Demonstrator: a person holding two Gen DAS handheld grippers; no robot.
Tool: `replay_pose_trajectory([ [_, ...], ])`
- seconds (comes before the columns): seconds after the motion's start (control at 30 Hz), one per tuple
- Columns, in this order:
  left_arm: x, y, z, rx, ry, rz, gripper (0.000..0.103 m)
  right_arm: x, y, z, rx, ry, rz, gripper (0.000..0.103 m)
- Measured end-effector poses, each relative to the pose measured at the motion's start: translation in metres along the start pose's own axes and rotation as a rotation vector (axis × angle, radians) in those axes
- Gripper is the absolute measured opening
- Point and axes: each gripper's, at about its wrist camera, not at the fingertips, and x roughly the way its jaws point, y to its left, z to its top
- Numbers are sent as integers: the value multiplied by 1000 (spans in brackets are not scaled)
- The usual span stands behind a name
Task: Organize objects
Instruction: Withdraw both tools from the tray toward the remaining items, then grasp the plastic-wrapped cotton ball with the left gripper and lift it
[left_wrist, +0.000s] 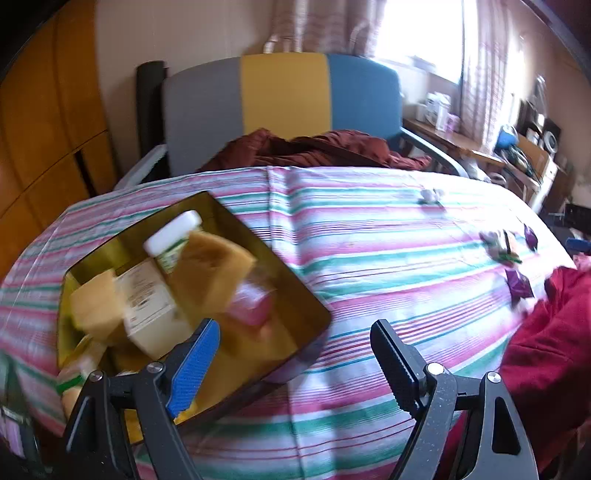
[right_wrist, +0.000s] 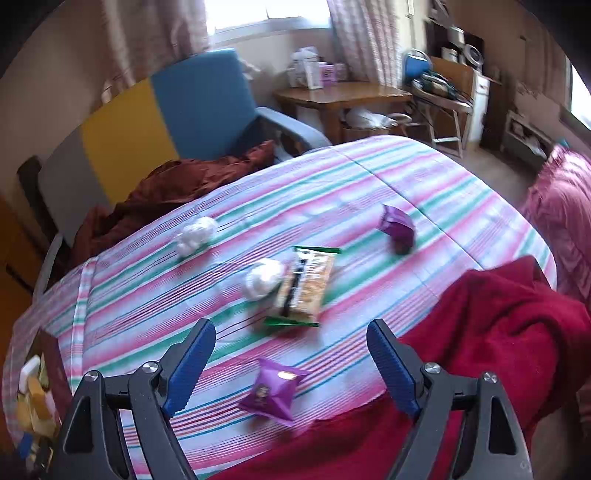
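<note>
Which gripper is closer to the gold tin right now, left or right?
Left. The left gripper hangs open right over the gold tin; the right gripper is across the striped cloth, above a purple packet.

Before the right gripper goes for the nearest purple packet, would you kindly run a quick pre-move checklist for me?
1. Right gripper open and empty: ok.
2. Purple packet lying free on the striped cloth, between the jaws' line: ok.
3. Red blanket clear of the packet: not ok, its edge lies right beside it.
4. Left gripper open and empty: ok.
5. Tin box has room: cannot tell, already crowded and blurred.
</note>
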Motion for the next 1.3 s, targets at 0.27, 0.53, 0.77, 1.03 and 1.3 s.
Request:
replay_pose_trajectory([
  [0.27, 28, -47, 11, 106, 51, -66, 84, 19, -23, -9, 63, 54, 22, 86],
  [0.53, 54, -85, 18, 155, 101, -119, 84, 25, -34, -10, 123, 81, 119, 86],
  [0.77, 70, -105, 8, 195, 153, -139, 84, 29, -34, -10, 131, 97, 158, 86],
  [1.03, 90, -121, 58, 191, 125, -164, 84, 29, -36, -10, 146, 96, 191, 86],
  [1.3, 133, -147, 121, 207, 106, -202, 84, 34, -37, -9, 149, 123, 249, 86],
])
